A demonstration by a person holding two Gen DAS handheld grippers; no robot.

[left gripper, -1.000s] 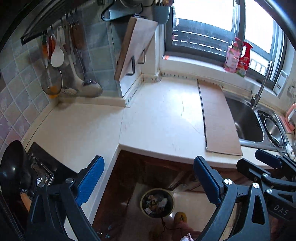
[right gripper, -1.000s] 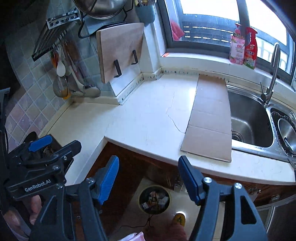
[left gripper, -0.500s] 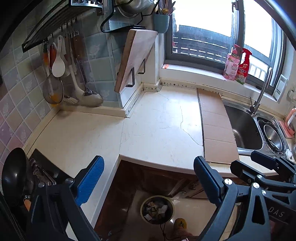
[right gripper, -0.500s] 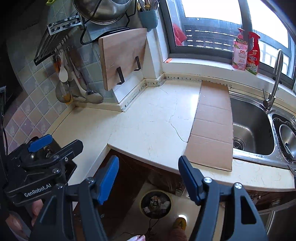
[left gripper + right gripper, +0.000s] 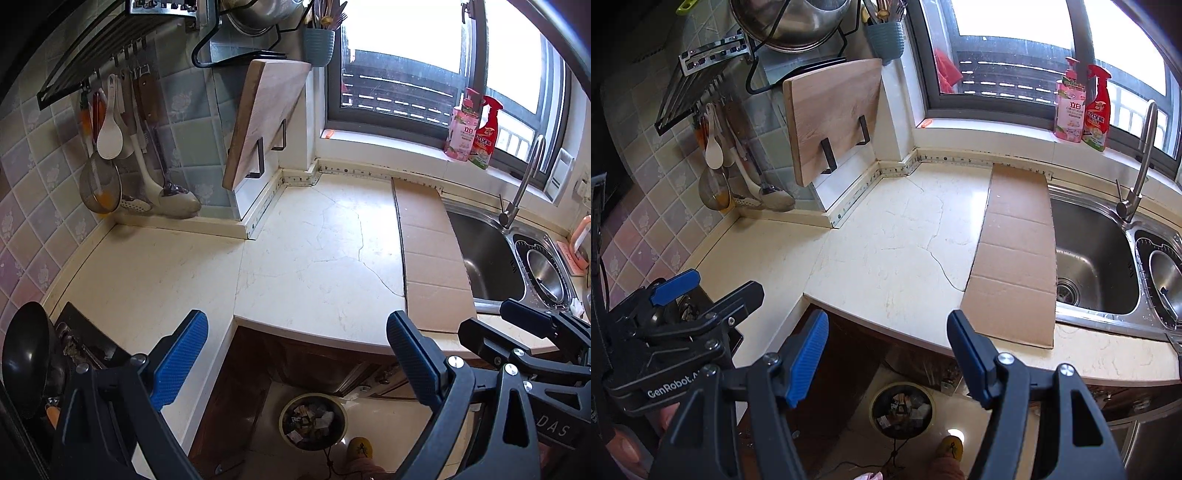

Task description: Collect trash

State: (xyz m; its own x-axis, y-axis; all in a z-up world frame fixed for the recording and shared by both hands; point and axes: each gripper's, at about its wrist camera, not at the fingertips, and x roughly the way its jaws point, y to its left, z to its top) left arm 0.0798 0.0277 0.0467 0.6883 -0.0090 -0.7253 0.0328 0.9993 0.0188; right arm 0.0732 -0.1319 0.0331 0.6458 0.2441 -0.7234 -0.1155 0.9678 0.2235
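Cardboard (image 5: 1015, 254) now shows in full beside the sink (image 5: 1093, 258); both views have tilted up from the floor. Left gripper (image 5: 297, 356) and right gripper (image 5: 886, 350) hang spread and empty (nothing pinched). Bin (image 5: 902, 410) below seems already full of trash.

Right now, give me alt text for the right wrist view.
An open, empty blue-padded right gripper hovers over a cream stone countertop, where a flat brown cardboard strip lies beside a steel sink; a round trash-filled bin stands on the floor below.
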